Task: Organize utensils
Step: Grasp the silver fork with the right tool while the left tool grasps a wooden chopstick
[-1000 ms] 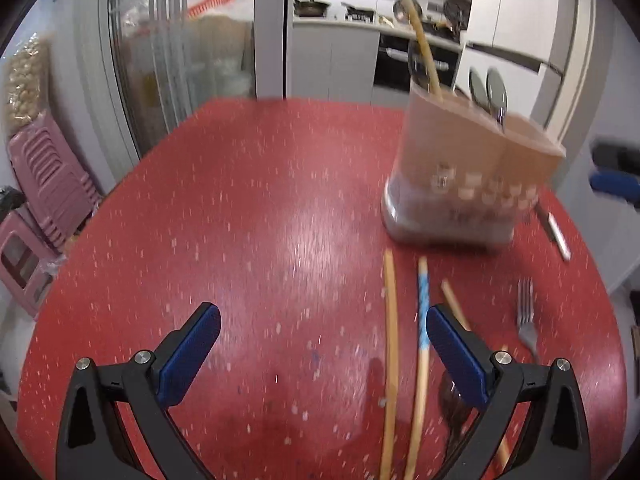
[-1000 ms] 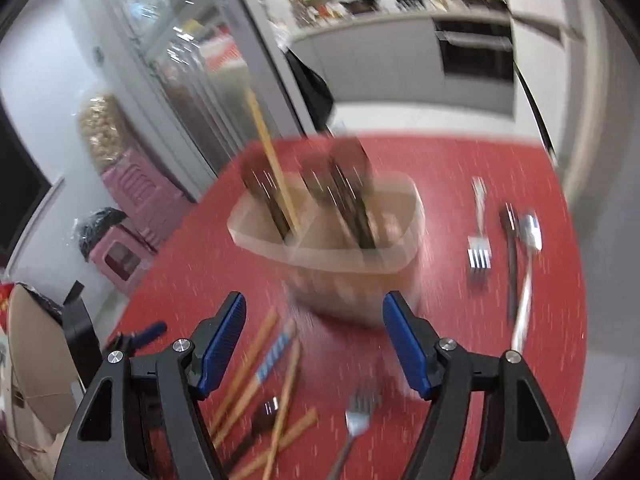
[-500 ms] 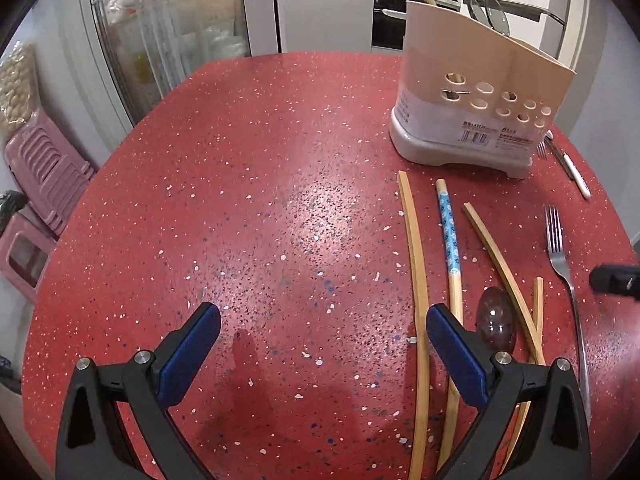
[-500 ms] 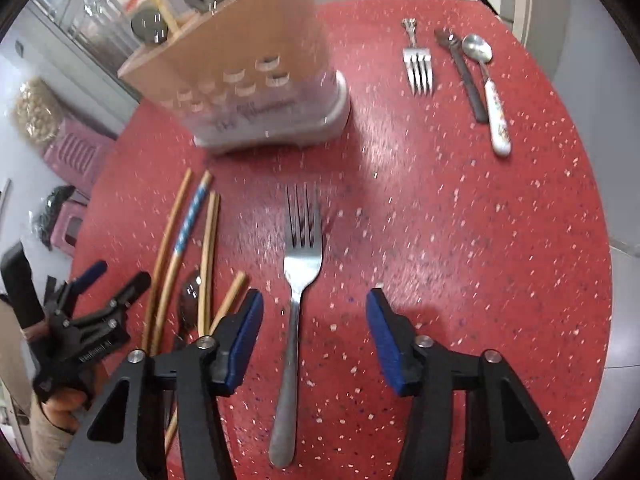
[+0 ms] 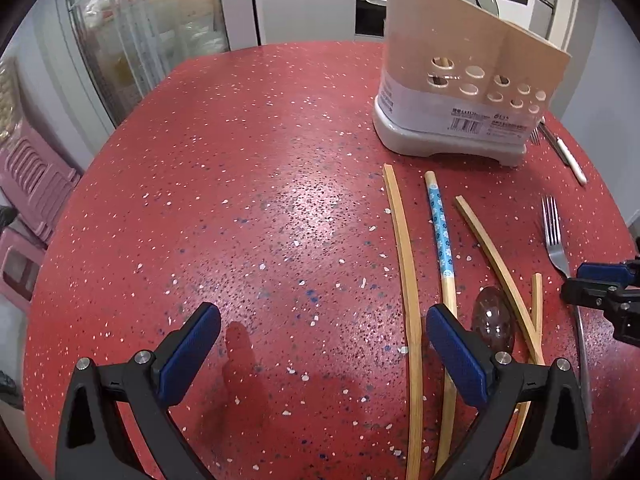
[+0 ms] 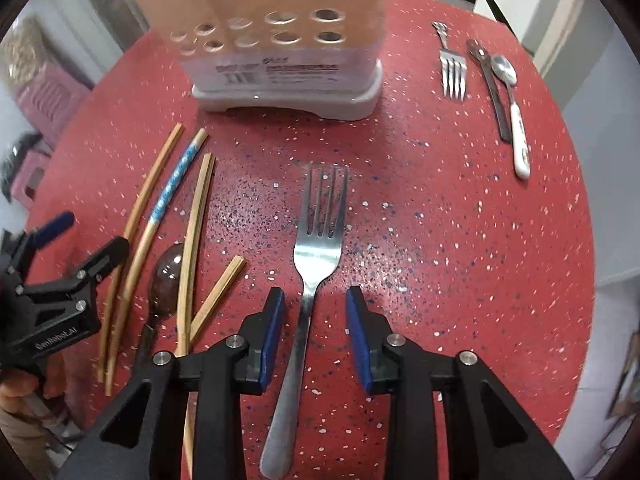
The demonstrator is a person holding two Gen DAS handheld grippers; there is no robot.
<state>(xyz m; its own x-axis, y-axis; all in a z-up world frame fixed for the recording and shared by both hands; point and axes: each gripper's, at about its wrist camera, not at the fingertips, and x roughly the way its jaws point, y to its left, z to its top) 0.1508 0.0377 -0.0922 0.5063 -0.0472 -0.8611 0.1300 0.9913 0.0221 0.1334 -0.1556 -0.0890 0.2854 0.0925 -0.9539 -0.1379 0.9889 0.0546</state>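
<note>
The fork lay flat on the red speckled table, tines toward the beige utensil holder at twelve o'clock, its handle running down between the blue pads of the right gripper. Those jaws were closing around the handle, with a gap showing on each side and neither pad yet touching metal. Half a second before, the pads had stood much wider and higher above the fork; a second before, this camera had faced the holder almost level, so the right gripper had tipped steeply down onto the table.

At nine o'clock from the fork lay a cluster of bamboo chopsticks, a blue-patterned chopstick and a dark spoon. At one o'clock, well apart, lay a second fork, a dark-handled utensil and a white-handled spoon.

The left gripper hung over bare table at about eight o'clock from the fork, its jaws spread wide with nothing between them, pointing down and forward. It had sunk slightly since the previous frame, with the chopsticks lying just under its right finger. A hand showed beneath it in the right wrist view.
</note>
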